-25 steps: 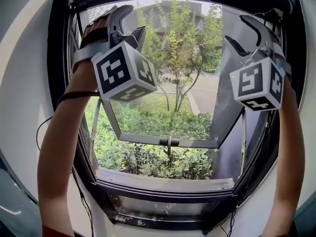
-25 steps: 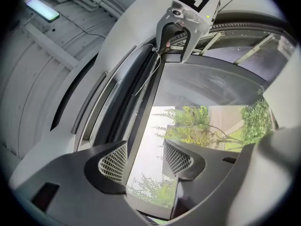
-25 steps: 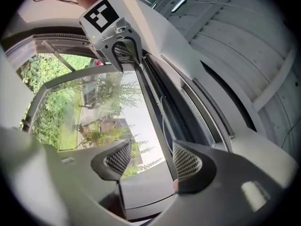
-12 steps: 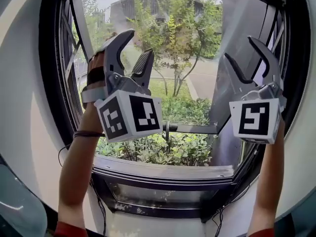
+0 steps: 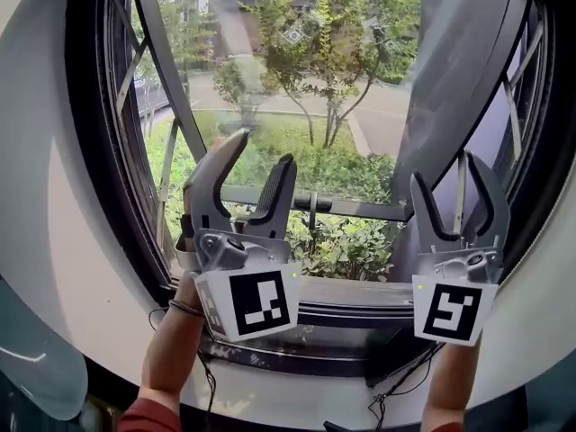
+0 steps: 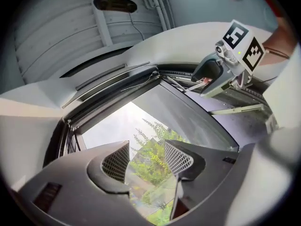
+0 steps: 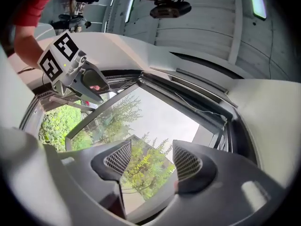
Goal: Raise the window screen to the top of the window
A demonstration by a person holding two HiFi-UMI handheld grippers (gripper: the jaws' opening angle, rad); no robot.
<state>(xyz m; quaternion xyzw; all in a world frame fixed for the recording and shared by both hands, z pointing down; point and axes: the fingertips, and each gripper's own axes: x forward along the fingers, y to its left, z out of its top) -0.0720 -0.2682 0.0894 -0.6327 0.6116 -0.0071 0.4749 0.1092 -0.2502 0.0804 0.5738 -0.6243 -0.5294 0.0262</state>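
Note:
The dark window frame (image 5: 94, 151) fills the head view, with its glass pane (image 5: 297, 79) swung outward. No mesh spans the opening. In the left gripper view, a dark bar (image 6: 113, 95) lies along the top of the frame; the right gripper view shows the bar (image 7: 197, 100) too. My left gripper (image 5: 264, 151) is held low in front of the sill (image 5: 360, 293), open and empty. The right gripper (image 5: 445, 169) is level with it at the right, also open and holding nothing. Each gripper's own view looks up at the window top between spread jaws: left gripper (image 6: 146, 159), right gripper (image 7: 150, 160).
A handle (image 5: 311, 202) sits on the pane's lower rail. Black cables (image 5: 396, 387) hang below the sill. Trees and shrubs (image 5: 333, 34) stand outside. A grey rounded object (image 5: 36, 367) is at the lower left. A dark fixture (image 6: 115, 3) hangs from the ceiling.
Both grippers have come down from the top of the window to sill height, staying open. The top edge of the frame has left the head view.

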